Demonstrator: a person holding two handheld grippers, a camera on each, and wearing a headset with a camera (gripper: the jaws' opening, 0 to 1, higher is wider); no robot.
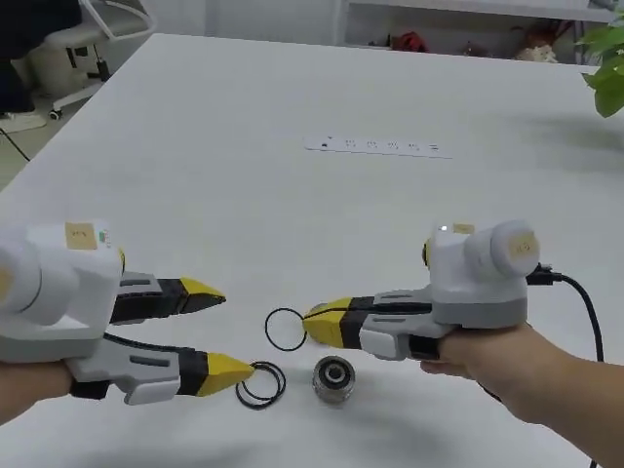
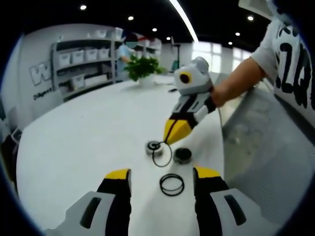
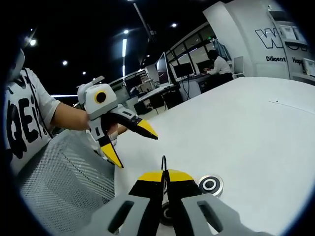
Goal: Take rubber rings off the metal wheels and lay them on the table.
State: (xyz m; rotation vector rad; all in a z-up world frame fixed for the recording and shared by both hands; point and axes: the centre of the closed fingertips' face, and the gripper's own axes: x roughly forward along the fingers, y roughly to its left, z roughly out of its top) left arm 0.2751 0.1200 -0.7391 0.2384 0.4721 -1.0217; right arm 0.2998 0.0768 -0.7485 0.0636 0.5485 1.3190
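The surface (image 1: 292, 195) is plain white, with no pattern. Both the left gripper (image 1: 234, 331) and the right gripper (image 1: 312, 327) have white and pale grey bodies, black jaws and bright yellow tips; the left one carries a small tan sticker (image 1: 80, 234) on top. The rubber ring (image 1: 284, 330) pinched in the right gripper's jaws is black, as are the rings (image 1: 261, 383) lying on the near surface. The metal wheel (image 1: 334, 376) beside them is shiny silver with a dark centre. The far power strip (image 1: 378, 146) is white, and the plant (image 1: 609, 68) at the far right is green. In the left gripper view the person's T-shirt (image 2: 290, 54) is white with black lettering
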